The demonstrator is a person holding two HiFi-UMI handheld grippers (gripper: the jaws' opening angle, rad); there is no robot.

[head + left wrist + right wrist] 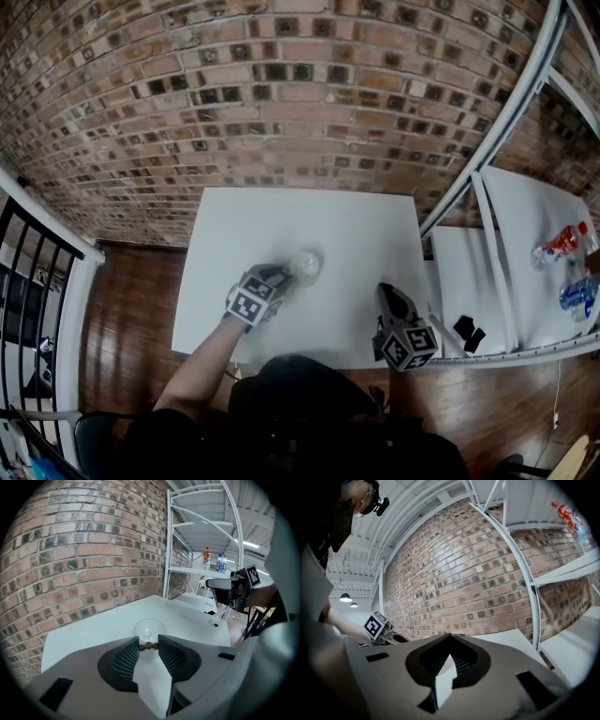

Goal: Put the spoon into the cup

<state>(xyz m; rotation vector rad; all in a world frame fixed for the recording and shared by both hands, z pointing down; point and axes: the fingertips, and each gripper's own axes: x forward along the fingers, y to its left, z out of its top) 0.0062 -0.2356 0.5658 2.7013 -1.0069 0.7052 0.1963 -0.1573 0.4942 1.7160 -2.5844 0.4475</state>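
A clear cup (306,265) stands upright near the middle of the white table (356,234). In the left gripper view the cup (149,629) sits just beyond my jaw tips. My left gripper (148,644) is shut on a thin brown beaded piece, the spoon (147,646), which crosses between the pads right at the cup's near rim. The rest of the spoon is hidden. In the head view the left gripper (279,277) touches the cup's left side. My right gripper (386,292) hovers over the table's front right, shut and empty (449,645).
A white metal rack (497,141) stands right of the table, with bottles (562,242) on its shelf and a small black object (469,331) lower down. A brick wall (281,94) runs behind the table. A black railing (37,281) is at the left.
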